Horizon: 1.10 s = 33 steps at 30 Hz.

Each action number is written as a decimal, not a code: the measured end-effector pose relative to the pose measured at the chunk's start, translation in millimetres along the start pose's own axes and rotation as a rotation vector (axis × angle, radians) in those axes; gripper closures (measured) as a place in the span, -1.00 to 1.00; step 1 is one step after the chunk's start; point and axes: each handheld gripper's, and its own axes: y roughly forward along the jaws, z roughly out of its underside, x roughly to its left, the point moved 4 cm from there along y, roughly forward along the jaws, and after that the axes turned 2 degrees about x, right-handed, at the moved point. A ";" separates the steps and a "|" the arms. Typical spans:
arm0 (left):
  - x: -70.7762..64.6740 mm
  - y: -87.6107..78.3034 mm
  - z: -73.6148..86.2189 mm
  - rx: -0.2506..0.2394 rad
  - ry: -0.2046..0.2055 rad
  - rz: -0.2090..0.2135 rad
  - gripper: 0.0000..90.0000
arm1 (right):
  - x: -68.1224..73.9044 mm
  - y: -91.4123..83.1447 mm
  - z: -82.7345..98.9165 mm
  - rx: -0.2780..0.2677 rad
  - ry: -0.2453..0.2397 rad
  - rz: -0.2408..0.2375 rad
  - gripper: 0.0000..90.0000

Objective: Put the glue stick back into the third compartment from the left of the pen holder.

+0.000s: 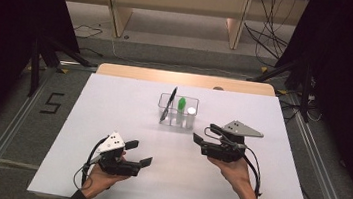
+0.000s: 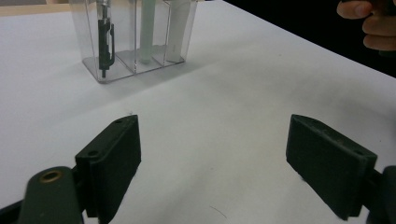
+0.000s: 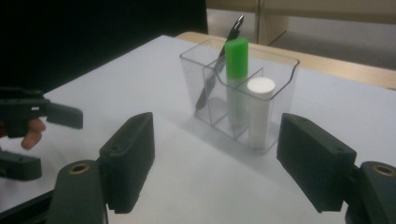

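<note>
item: clear organiser (image 3: 243,100) at desk (image 1: 128,109) centre, holding pen (image 3: 215,70), green-capped tube (image 3: 236,60), white-capped tube (image 3: 259,112). right gripper (image 3: 219,158) near it, jaws wide, empty; left gripper (image 2: 215,163) likewise. step: approach. next: align on one item.

I can read only one sign: a black number 5 (image 1: 51,103) marked on the floor (image 1: 20,127), left of the desk (image 1: 113,102).

White table (image 1: 128,104) with a clear three-compartment holder (image 1: 165,101) standing directly on it.
</note>
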 end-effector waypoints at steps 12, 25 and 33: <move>-1.6 -0.5 -0.5 -0.001 0.008 0.009 -0.60 | 0.8 -10.2 24.0 0.025 -0.012 -0.005 -0.38; -1.9 -0.3 -0.7 -0.001 0.002 0.017 -0.61 | 2.0 -21.9 40.6 0.022 -0.010 -0.008 -0.39; -2.1 -0.5 -0.8 -0.003 0.000 0.020 -0.61 | 0.1 -29.9 50.9 0.021 -0.007 -0.004 -0.40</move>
